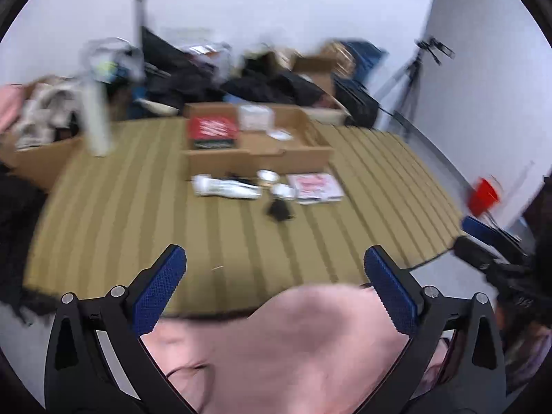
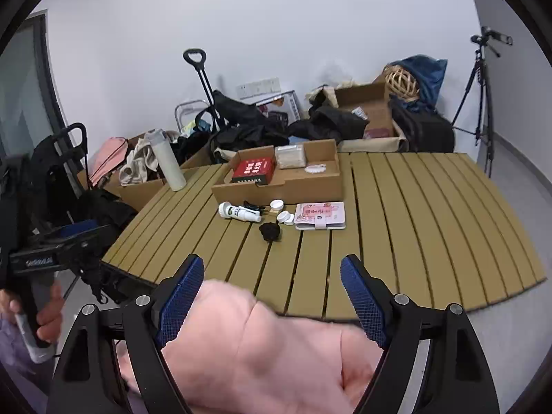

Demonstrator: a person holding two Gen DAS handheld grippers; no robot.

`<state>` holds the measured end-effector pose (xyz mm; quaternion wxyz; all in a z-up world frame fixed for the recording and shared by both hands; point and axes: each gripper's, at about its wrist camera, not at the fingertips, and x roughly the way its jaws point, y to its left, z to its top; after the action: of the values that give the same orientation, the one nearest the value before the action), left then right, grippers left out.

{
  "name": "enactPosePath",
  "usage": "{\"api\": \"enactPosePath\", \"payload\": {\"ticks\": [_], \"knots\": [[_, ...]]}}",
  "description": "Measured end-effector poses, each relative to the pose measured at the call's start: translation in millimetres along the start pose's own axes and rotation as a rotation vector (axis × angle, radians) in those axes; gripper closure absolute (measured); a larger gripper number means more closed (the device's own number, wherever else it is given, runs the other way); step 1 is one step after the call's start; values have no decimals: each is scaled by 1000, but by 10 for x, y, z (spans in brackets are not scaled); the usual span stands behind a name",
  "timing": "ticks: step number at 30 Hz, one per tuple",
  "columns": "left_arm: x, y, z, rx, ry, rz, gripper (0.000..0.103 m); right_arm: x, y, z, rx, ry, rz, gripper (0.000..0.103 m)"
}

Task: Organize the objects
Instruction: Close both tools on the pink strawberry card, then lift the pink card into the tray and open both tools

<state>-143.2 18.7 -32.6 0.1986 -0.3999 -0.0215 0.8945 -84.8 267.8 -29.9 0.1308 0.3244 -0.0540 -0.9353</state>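
- Right gripper and left gripper both gape wide, grasping nothing, over pink cloth at the near edge of the slatted surface.
- Farther off, before the cardboard tray, lie a white tube, probably light and slippery (take it mid-body), and a soft black clump.
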Motion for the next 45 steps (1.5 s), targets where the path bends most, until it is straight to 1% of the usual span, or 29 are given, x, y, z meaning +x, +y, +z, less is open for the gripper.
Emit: {"api": "enactPosePath", "payload": {"ticks": [2, 4, 5, 6, 8, 10, 12, 13, 14, 15, 16, 17, 19, 20, 21, 22, 23, 24, 25, 26, 27, 28, 31, 34, 36, 38, 40, 43, 45], "knots": [[412, -101, 176, 22, 39, -48, 5, 304, -111, 106, -33, 16, -26, 18], [861, -207, 334, 41, 66, -51, 20, 607, -235, 210, -73, 27, -49, 18], [1064, -239, 403, 46, 79, -47, 23, 809, -330, 274, -90, 43, -75, 18], [1282, -261, 479, 40, 99, -51, 30, 1035, -447, 337, -100, 68, -86, 18], [1762, -273, 644, 7, 151, -87, 34, 1437, -691, 449, -80, 132, -65, 18], [2155, -252, 755, -28, 193, -84, 39, 1822, -885, 526, -46, 192, -64, 18], [2530, -246, 833, -43, 245, -74, 40, 2209, -1040, 559, -24, 232, -66, 18], [2628, -232, 857, -44, 263, -75, 41, 2323, -1083, 559, -8, 242, -65, 19], [2711, -223, 876, -46, 273, -79, 41, 2478, -1143, 560, 15, 259, -60, 27], [2785, -218, 891, -39, 285, -80, 41, 2577, -1173, 560, 27, 278, -57, 41], [2846, -213, 905, -36, 297, -71, 41, 2676, -1198, 553, 41, 296, -51, 46], [2882, -208, 911, -36, 301, -67, 41, 2788, -1225, 540, 56, 310, -38, 49], [2937, -180, 911, -46, 312, -77, 43, 2927, -1261, 504, 81, 336, -15, 49], [2963, -163, 907, -55, 327, -84, 45, 2978, -1289, 476, 104, 346, -7, 50], [2986, -151, 881, -65, 345, -93, 52, 3008, -1303, 466, 120, 350, -3, 58], [3007, -143, 856, -72, 356, -111, 62, 3024, -1311, 448, 135, 352, 8, 61], [3033, -141, 833, -79, 373, -125, 65, 3012, -1330, 432, 159, 340, 24, 65], [3034, -153, 801, -71, 374, -113, 71, 2995, -1343, 423, 174, 334, 24, 66], [3010, -166, 783, -67, 362, -110, 74, 2987, -1356, 412, 189, 328, 20, 67], [2988, -168, 771, -70, 350, -110, 74, 2973, -1361, 409, 203, 324, 12, 71], [2939, -168, 768, -82, 335, -116, 78, 2953, -1360, 413, 204, 319, -4, 81], [2912, -167, 785, -91, 328, -128, 80, 2918, -1350, 431, 195, 311, -33, 85], [2660, -238, 878, -82, 296, -161, 87, 2736, -1341, 519, 194, 281, -58, 86], [2270, -355, 904, -50, 244, -199, 90, 2378, -1319, 615, 207, 239, -52, 86], [1973, -413, 833, -58, 221, -216, 90, 2035, -1242, 642, 204, 202, -55, 89], [1761, -443, 796, -66, 204, -231, 91, 1740, -1098, 645, 171, 178, -60, 91], [1504, -483, 729, -57, 166, -239, 91, 1502, -926, 626, 123, 163, -80, 91], [1278, -474, 697, -43, 130, -247, 93, 1304, -707, 625, 71, 154, -97, 92], [1250, -408, 732, -69, 142, -258, 95, 1256, -641, 655, 72, 158, -86, 97]]}}
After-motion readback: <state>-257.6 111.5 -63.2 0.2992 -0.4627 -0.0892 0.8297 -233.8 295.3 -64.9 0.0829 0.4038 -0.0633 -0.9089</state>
